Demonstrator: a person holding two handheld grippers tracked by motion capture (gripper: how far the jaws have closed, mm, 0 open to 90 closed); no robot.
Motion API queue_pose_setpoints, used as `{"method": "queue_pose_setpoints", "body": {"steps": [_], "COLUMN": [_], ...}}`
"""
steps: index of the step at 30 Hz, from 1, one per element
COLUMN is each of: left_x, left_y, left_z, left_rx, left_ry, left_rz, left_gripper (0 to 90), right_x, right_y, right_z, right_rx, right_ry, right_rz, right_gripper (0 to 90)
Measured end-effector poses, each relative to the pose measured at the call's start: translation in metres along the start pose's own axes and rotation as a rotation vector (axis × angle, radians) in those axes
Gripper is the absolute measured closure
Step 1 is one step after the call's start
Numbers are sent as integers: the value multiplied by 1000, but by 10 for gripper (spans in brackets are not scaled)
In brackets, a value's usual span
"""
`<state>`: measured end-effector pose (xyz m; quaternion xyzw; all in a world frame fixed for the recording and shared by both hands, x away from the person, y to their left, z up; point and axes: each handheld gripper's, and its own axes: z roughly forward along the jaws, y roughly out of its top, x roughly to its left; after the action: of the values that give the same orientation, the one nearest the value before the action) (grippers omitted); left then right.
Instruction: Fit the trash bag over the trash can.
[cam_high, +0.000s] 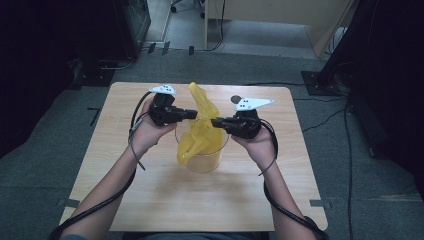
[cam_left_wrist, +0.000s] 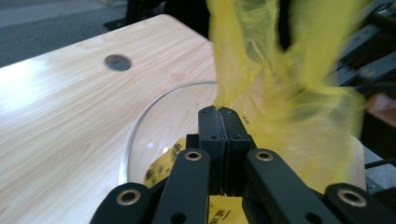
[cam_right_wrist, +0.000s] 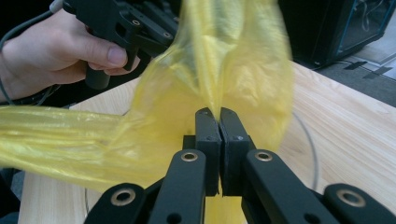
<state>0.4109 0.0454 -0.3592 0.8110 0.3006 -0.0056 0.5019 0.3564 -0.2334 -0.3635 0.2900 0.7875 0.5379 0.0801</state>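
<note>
1. Dark floor surrounds my work surface, a pale wooden table with a small round hole near its far edge; black stands and cables sit at the room's sides.
2. At the table's middle I see a clear round container, standing upright, with a thin yellow plastic bag draped into and over it.
3. My left gripper comes in from the left, held in a hand, and its tips reach the bag above the container's rim.
4. In the left gripper view the jaws are pressed together with no gap between them, and a fold of the yellow plastic bag rises straight out from their tips, so I read it as pinched there.
5. That same view shows the container's rim curving just beyond the jaws, and printed dark marks on the bag's lower part inside it.
6. My right gripper comes in from the right, held in the other hand, and meets the bag just beside the left gripper's tips.
7. In the right gripper view its jaws are likewise closed flat against each other, with the yellow film gathered into the seam at their tips and spreading upward and out to the left.
8. One flap of the bag stands up beyond both grippers; another hangs over the container's near left side.
</note>
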Motion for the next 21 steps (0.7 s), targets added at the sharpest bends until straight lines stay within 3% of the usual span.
{"method": "queue_pose_setpoints", "body": {"steps": [5, 13, 17, 21], "left_x": [8, 14, 11, 10], "left_y": [-1, -3, -3, -4], "left_z": [-12, -22, -23, -20], "left_rx": [-31, -26, -11, -10], "left_ry": [20, 27, 38, 40], "left_rz": [-27, -39, -19, -43], "left_gripper": [900, 900, 900, 900], "right_x": [-8, -25, -29, -30], "right_y": [0, -6, -7, -9], "right_z": [-12, -29, -32, -30], "right_rx": [-12, -34, -29, -28], "right_ry": [-52, -122, -126, -115], "right_rz": [17, 74, 84, 96], "right_gripper": [899, 900, 900, 876]}}
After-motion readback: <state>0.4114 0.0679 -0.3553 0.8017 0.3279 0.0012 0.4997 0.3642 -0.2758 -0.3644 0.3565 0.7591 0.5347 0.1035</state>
